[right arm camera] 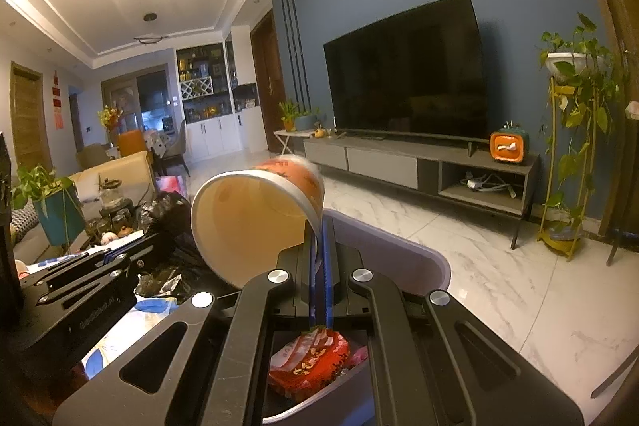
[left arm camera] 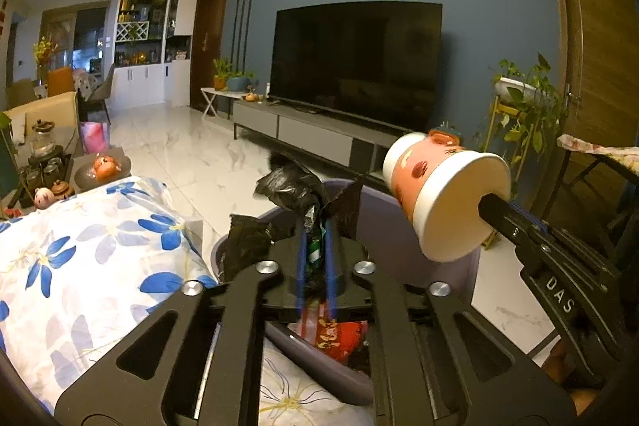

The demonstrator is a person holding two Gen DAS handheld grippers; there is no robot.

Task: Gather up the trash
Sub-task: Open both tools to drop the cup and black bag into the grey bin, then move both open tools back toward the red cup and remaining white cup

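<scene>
Cup (right arm camera: 255, 210) rim pinched between right fingers (right arm camera: 327, 258) above bin (right arm camera: 399, 250); left fingers (left arm camera: 329, 266) clamp bag (left arm camera: 295, 186).

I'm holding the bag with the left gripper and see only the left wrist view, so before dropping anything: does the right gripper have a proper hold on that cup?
Observer: Yes. The right gripper is shut on the cup at its rim, one finger inside and one outside.
Operator: Is anything left in the cup?
Observer: It looks empty. Its mouth faces the right wrist camera and shows only bare wall.
Operator: Is it over the bin?
Observer: Seemingly. The gripped edge falls within the outline of the bin, whose far wall shows beyond the fingers.
</scene>
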